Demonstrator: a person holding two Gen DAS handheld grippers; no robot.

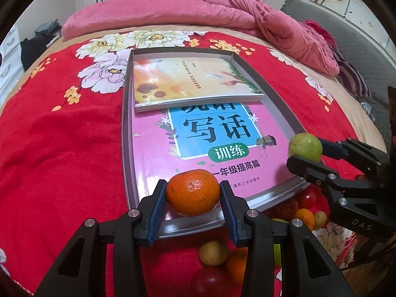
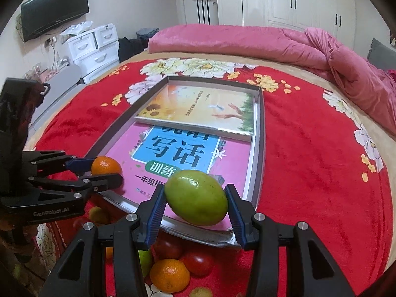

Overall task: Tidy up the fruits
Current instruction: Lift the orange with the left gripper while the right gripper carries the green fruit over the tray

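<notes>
1. From the left wrist view, the left gripper has its blue pads pressed on either side of an orange mandarin, carried above the near rim of the shallow tray. No fruit lies in the tray so far as this view shows; it holds only two books, a pink workbook and a sunflower-cover book overlapping its far end. A loose pile of fruit lies on the red floral blanket just below the gripper, so most of the sorting seems left to do. The gripper points forward and down toward the tray.

2. From the right wrist view, the right gripper is clamped on a green fruit, held over the tray's near corner above the pink workbook. More fruit waits on the blanket beneath. The left gripper shows at the left edge, level with it, its mandarin near the tray's other near corner. Both arms angle down side by side, apparently ready to set their fruit down.
</notes>
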